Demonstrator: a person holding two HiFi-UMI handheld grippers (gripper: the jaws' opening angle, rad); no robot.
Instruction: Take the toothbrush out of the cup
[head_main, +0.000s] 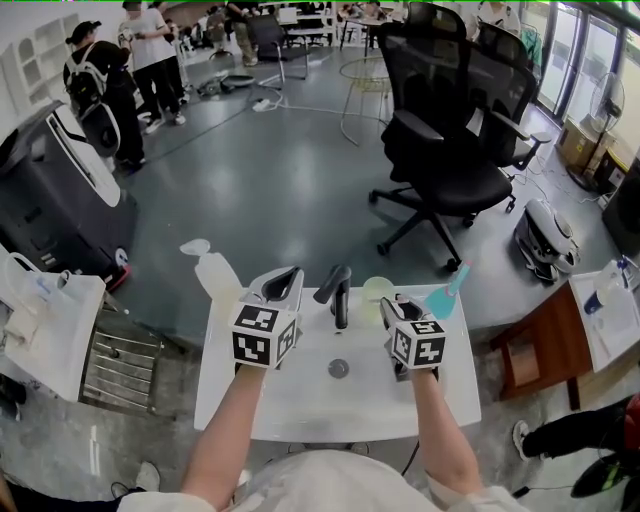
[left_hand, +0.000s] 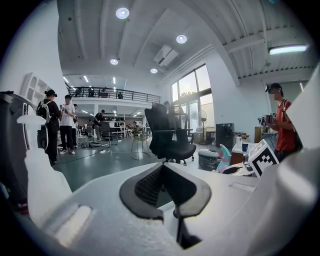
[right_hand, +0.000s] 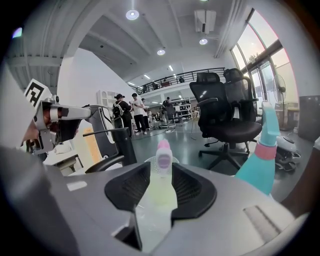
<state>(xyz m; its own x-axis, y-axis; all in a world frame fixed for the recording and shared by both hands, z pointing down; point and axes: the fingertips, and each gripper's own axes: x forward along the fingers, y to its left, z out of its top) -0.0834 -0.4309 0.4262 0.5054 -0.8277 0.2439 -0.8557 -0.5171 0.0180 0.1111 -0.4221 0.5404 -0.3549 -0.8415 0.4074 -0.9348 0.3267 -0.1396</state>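
Note:
A pale green cup (head_main: 377, 290) stands on the white washbasin (head_main: 300, 395), just right of the black tap (head_main: 338, 290). In the right gripper view a toothbrush (right_hand: 163, 157) with a pink head and a pale yellow handle rises out of the cup. My right gripper (right_hand: 160, 172) is open, its jaws close on either side of the handle. In the head view the right gripper (head_main: 388, 306) is at the cup's near right side. My left gripper (head_main: 290, 274) hangs left of the tap, shut and holding nothing (left_hand: 163, 165).
A teal bottle (head_main: 445, 295) stands right of the cup, and a white pump bottle (head_main: 212, 270) at the basin's far left corner. The drain (head_main: 338, 368) lies mid-basin. A black office chair (head_main: 450, 150) and several people stand on the floor beyond.

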